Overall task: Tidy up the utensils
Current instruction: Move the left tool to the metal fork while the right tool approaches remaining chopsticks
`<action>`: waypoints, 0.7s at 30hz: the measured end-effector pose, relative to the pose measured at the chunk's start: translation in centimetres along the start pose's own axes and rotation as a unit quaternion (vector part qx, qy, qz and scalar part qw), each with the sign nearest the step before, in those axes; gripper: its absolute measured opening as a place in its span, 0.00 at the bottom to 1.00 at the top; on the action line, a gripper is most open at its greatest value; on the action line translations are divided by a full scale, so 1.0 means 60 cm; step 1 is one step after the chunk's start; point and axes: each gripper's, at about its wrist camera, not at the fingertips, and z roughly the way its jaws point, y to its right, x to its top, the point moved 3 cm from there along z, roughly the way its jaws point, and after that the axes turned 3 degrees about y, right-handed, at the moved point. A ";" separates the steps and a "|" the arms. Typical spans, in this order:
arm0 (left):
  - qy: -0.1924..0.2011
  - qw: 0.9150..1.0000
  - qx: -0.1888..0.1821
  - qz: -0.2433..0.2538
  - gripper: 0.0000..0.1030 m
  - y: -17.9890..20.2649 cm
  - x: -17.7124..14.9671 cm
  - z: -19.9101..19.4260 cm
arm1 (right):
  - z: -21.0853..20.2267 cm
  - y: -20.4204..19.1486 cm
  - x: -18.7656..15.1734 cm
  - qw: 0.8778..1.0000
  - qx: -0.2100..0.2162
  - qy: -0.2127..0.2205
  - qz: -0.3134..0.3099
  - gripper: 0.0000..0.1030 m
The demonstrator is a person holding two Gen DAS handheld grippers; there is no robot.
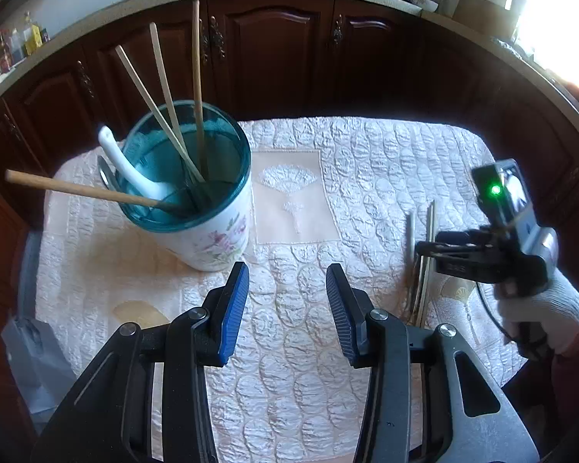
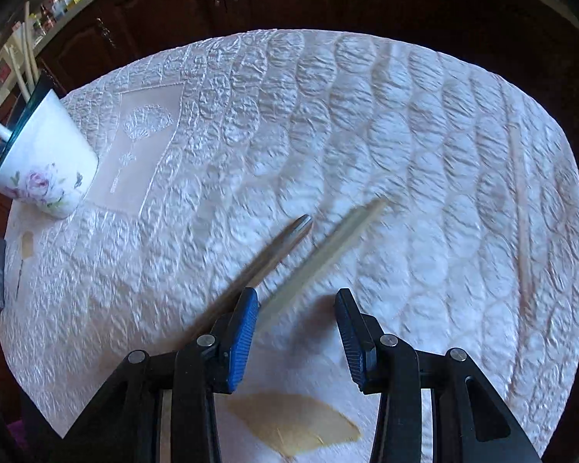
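1. Already sorted: the floral cup (image 1: 197, 208) with its teal rim stands at nine o'clock on the quilted cloth (image 1: 366, 162); it holds chopsticks (image 1: 162, 88), a wooden handle (image 1: 77, 189) and a white ceramic spoon (image 1: 131, 166).
2. The left gripper (image 1: 287, 308) hangs over bare cloth at six o'clock, jaws apart, empty.
3. Left to do: a metal utensil (image 2: 281, 247) and a pale chopstick (image 2: 328, 258) lie loose, blurred, at twelve o'clock from the right gripper (image 2: 297, 332); jaws apart, nothing gripped.
4. Another thin stick (image 2: 521, 208) lies at three o'clock.

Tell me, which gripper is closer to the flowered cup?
Left. The left gripper hovers open just beside the flowered cup; the right gripper is across the table over loose chopsticks.
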 end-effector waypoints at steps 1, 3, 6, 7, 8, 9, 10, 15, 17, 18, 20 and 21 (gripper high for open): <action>-0.002 1.000 -0.001 -0.001 0.40 0.001 0.000 0.004 | 0.005 -0.007 0.005 1.000 0.001 0.000 -0.002 0.39; -0.004 1.000 0.000 -0.001 0.40 0.002 -0.001 0.009 | 0.015 -0.025 0.015 1.000 0.006 0.001 -0.011 0.39; -0.014 1.000 -0.006 -0.001 0.40 0.004 0.000 0.022 | 0.011 -0.050 0.028 0.999 0.044 0.010 -0.018 0.39; -0.018 1.000 -0.010 -0.002 0.40 0.006 0.000 0.027 | 0.005 -0.050 0.030 0.997 0.069 0.016 -0.004 0.39; -0.021 1.000 -0.014 -0.003 0.40 0.008 0.000 0.034 | -0.001 -0.046 0.031 0.997 0.080 0.020 0.004 0.39; -0.024 1.000 -0.019 -0.004 0.40 0.012 0.001 0.042 | -0.004 -0.044 0.031 0.997 0.077 0.021 0.004 0.39; -0.028 0.999 -0.023 -0.005 0.40 0.015 0.002 0.049 | -0.012 -0.035 0.030 0.997 0.068 0.024 0.001 0.39; -0.048 0.998 -0.046 -0.005 0.40 0.051 0.010 0.097 | -0.026 0.024 0.015 0.998 0.054 0.025 0.031 0.39; -0.054 0.997 -0.049 -0.001 0.40 0.066 0.012 0.110 | -0.020 0.039 0.018 0.996 0.069 0.027 0.048 0.34; -0.056 0.997 -0.051 0.001 0.40 0.074 0.014 0.117 | -0.013 0.043 0.022 0.995 0.078 0.026 0.055 0.33; -0.058 0.997 -0.053 0.005 0.40 0.084 0.017 0.122 | -0.007 0.056 0.032 0.995 0.079 0.022 0.064 0.30; -0.058 0.997 -0.053 0.007 0.40 0.087 0.018 0.125 | 0.004 0.058 0.039 0.994 0.079 0.018 0.067 0.30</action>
